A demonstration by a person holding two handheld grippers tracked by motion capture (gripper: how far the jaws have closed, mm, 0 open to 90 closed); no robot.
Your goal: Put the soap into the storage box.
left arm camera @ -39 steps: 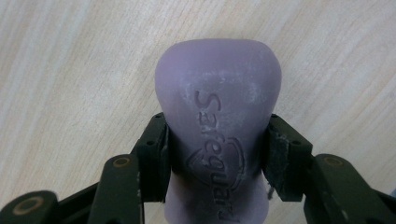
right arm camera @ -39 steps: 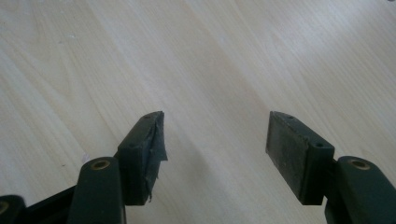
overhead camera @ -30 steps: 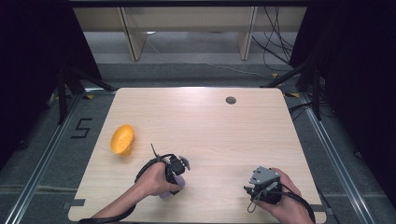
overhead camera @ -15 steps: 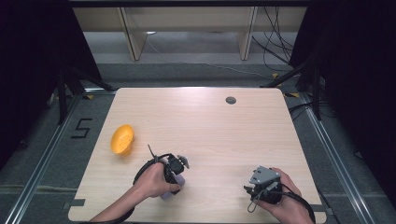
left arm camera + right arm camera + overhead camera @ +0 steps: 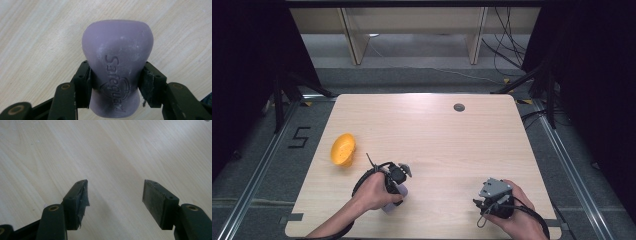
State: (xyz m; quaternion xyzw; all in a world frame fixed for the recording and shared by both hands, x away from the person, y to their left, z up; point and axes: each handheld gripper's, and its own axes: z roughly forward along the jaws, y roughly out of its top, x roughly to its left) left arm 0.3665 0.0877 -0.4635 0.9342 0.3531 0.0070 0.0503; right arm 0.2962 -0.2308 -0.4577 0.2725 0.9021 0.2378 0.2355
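Observation:
A purple soap bar [image 5: 117, 50] stamped "Safeguard" is clamped at its narrow waist between both pads of my left gripper [image 5: 116, 77], which is shut on it. From the high view, the left gripper [image 5: 393, 196] sits near the table's front left with a bit of the soap bar [image 5: 391, 205] showing beneath the hand. At the front right, my right gripper [image 5: 484, 206] rests in the person's hand. Its jaws [image 5: 116, 192] stand open just above bare wood with nothing between them.
An orange bowl [image 5: 343, 149] lies tipped on the left side of the wooden table [image 5: 437, 135]. A small dark round grommet [image 5: 459, 107] sits near the far edge. Dark floor and frame rails surround the table.

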